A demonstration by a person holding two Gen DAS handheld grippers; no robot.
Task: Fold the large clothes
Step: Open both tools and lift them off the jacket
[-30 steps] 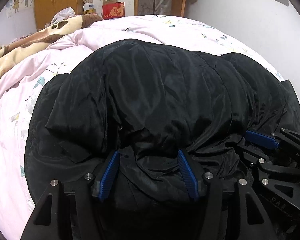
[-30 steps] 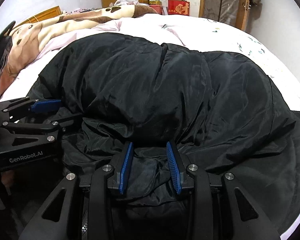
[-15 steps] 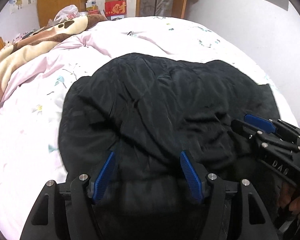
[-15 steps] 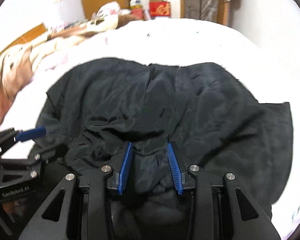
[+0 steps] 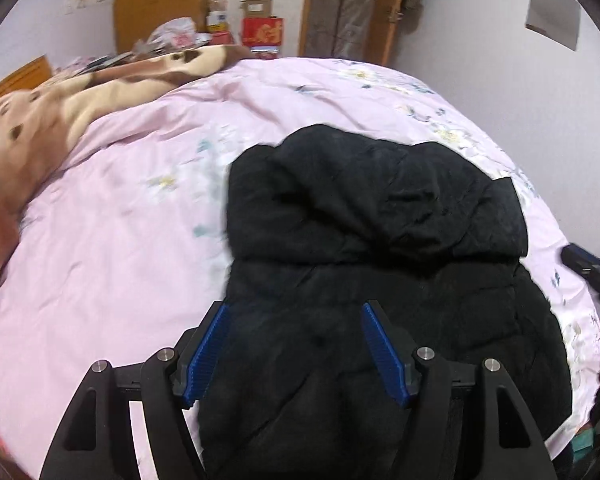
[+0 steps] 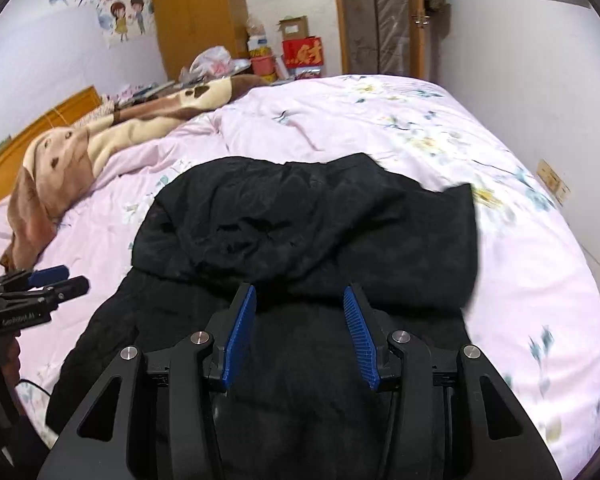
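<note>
A large black padded jacket (image 5: 380, 248) lies folded on the pink floral bed cover (image 5: 120, 240); it also shows in the right wrist view (image 6: 308, 220). Its far part is doubled back over the near part. My left gripper (image 5: 296, 352) is open above the jacket's near left part, with nothing between its blue pads. My right gripper (image 6: 298, 332) is open above the jacket's near middle, also empty. The left gripper shows at the left edge of the right wrist view (image 6: 40, 280). The right gripper shows at the right edge of the left wrist view (image 5: 592, 272).
A brown and cream blanket (image 6: 100, 140) lies bunched along the bed's far left. A wooden headboard (image 6: 40, 128) stands at the left. Boxes and bags (image 6: 300, 52) sit beyond the bed by a wardrobe (image 6: 196, 12) and a door. A wall runs along the bed's right side.
Both grippers have let go of the jacket, opened wider and pulled back and up. The jacket now lies lower and flatter on the bed, and more of the pink cover shows.
</note>
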